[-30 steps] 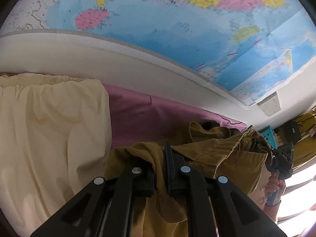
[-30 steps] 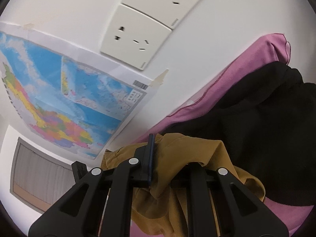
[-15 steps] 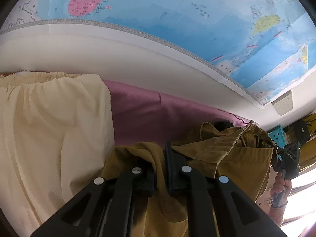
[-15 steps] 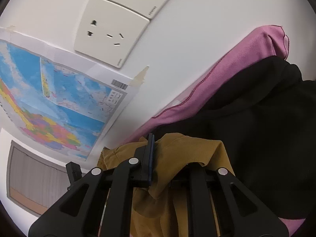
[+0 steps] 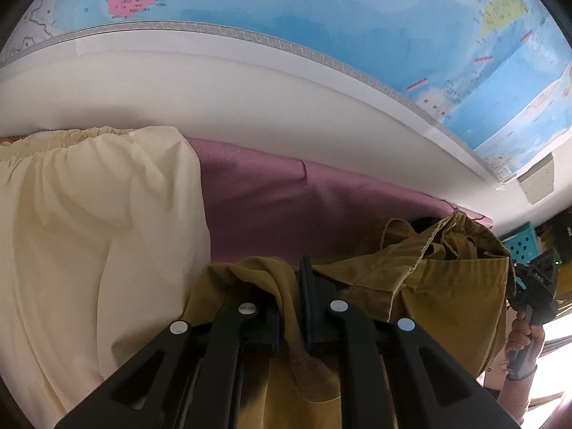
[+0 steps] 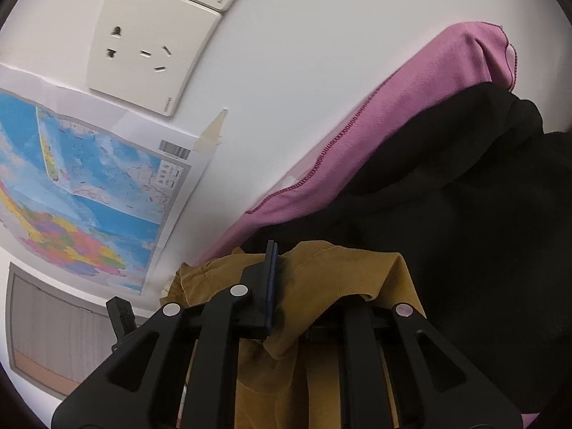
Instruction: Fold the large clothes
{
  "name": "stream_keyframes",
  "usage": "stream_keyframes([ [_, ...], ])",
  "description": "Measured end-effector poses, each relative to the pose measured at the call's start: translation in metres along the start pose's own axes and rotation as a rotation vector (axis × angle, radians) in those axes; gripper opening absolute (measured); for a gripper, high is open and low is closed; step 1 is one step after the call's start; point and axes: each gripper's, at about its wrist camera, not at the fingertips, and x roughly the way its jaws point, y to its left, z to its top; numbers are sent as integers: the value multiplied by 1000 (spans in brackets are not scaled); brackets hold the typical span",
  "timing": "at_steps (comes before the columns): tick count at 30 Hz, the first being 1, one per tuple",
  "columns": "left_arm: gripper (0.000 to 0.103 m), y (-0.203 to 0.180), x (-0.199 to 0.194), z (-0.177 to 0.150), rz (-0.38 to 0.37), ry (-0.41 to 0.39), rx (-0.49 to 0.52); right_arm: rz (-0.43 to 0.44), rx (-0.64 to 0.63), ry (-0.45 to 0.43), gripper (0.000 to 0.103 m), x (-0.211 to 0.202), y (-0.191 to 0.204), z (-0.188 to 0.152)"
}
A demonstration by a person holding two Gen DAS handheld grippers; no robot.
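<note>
Holding mustard garment aloft by two edges.
Left gripper and right gripper jaws both pinch cloth; advise even tension, level corners before lowering.

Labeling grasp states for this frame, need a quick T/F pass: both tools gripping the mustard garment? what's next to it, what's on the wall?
1. The left tool is shut on the mustard garment. True.
2. The right tool is open and holds nothing. False: mustard cloth is pinched against its left finger, bunched over the tool.
3. A cream garment lies beside the mustard one in the left wrist view. True.
4. The cloth under them is green. False: it is a purple cloth.
5. A map hangs on the wall by a socket. True.
6. The black garment is held by the right tool. False: it lies beside it, ungripped.
</note>
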Motion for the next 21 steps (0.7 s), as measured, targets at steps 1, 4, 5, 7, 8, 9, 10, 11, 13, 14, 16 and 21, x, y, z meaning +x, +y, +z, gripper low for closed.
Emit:
stream_keyframes([
  [1,12,-1,2,0,5,0,3,-11,-11,-1,14,-1,2,-1],
  [4,12,-2,9,0,21,6,8,18,-29,-35,44,-15,8,-6],
  [5,12,-2,12,0,24,10,5,31,-50,-62,57,-23,13,-8],
  [7,12,-4,18,-2,25,16,-3,37,-87,-92,58,-36,19,-12],
  [8,12,-4,21,-2,25,20,-8,52,-114,-105,57,-45,26,-17],
  [9,12,-5,23,-2,26,22,-8,60,-140,-107,56,-49,32,-21],
  [10,12,-6,24,-2,27,23,-7,65,-180,-105,54,-52,40,-26],
  [11,12,-8,26,-1,30,24,-5,50,-256,-95,54,-53,55,-36],
  [13,12,-12,28,-1,37,25,-2,2,-388,-69,54,-47,80,-54],
  [14,12,-13,28,-1,40,24,-1,-28,-460,-55,54,-39,94,-64],
  [16,11,-17,29,0,45,23,-2,-77,-569,-21,54,-19,113,-82],
  [21,11,-30,24,-4,87,-5,33,-164,-671,82,44,46,126,-106],
])
